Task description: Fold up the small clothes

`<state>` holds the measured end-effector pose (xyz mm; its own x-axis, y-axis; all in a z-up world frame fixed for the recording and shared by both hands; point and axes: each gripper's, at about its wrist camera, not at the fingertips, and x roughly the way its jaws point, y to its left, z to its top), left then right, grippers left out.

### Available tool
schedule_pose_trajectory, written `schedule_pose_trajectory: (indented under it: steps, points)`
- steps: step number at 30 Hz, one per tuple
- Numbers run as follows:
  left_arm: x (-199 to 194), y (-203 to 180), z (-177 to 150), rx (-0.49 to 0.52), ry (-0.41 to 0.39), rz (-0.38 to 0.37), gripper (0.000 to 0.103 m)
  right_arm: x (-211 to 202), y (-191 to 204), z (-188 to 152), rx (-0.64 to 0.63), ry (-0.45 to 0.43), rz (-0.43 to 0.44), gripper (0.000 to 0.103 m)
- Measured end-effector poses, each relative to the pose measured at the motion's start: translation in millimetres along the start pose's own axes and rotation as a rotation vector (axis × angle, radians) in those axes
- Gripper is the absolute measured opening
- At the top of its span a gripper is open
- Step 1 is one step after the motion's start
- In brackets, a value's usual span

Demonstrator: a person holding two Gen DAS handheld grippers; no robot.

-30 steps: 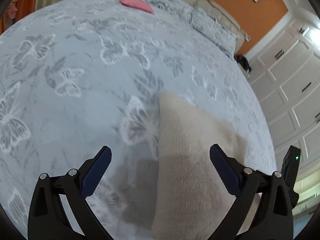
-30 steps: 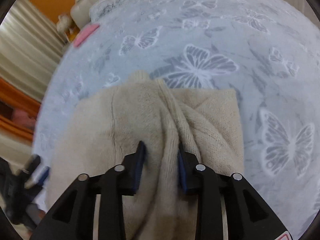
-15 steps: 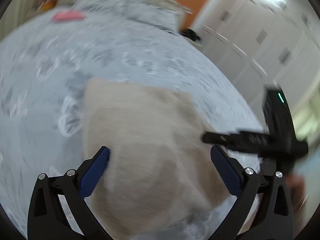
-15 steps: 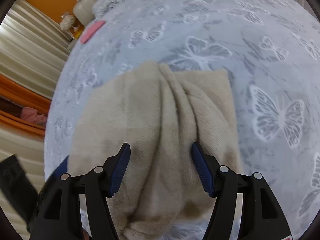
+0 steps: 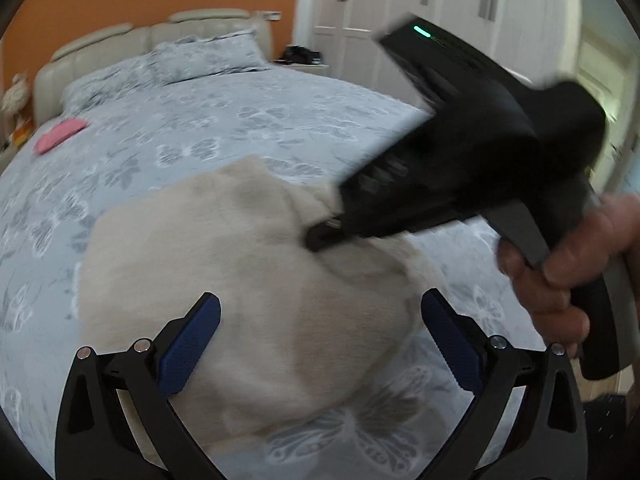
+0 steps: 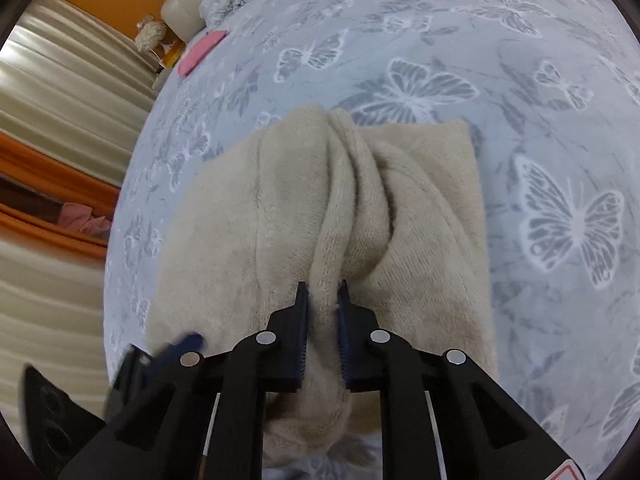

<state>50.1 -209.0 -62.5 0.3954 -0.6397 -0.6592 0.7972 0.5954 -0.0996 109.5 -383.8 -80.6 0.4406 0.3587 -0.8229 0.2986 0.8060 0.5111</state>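
Note:
A beige knitted garment (image 5: 224,264) lies partly folded on the grey butterfly-print bedspread (image 5: 208,128). In the right wrist view the same garment (image 6: 256,216) fills the middle, with a raised ridge of fabric running down it. My right gripper (image 6: 323,300) has its jaws closing on that ridge, and the pads pinch the fold between them. From the left wrist camera the right gripper (image 5: 320,236) comes in from the right, held by a hand (image 5: 560,264). My left gripper (image 5: 320,340) hovers wide open above the garment's near edge, holding nothing.
A pink cloth (image 5: 60,136) lies far off near the pillows (image 5: 200,60) and headboard; the right wrist view shows this pink cloth (image 6: 200,52) too. White wardrobe doors (image 5: 400,20) stand beyond the bed's right side. Curtains (image 6: 52,120) hang along the left side.
My right gripper opened wide, then closed onto the garment's raised fold. The left gripper swung and rolled toward the right, staying open, so the other gripper and its hand came into its view.

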Motion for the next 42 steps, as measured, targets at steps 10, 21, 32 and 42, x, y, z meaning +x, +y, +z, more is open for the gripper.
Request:
schedule_pose_trajectory:
  steps: [10,21,32,42]
  points:
    - [9,44,7,-0.275,-0.038,-0.05,0.031,-23,-12,6,0.024,-0.086,0.062,0.028]
    - [-106,162,-15,-0.75,-0.502,-0.037,0.027,0,-15,23,-0.102,-0.192,-0.141,0.049]
    - [-121,152,-19,-0.706,-0.509,-0.043,0.028,-17,-17,21,-0.111,-0.26,-0.197,0.04]
    - [-104,141,-17,-0.673,-0.465,-0.044,0.03,11,-47,35,0.031,-0.209,-0.078,0.04]
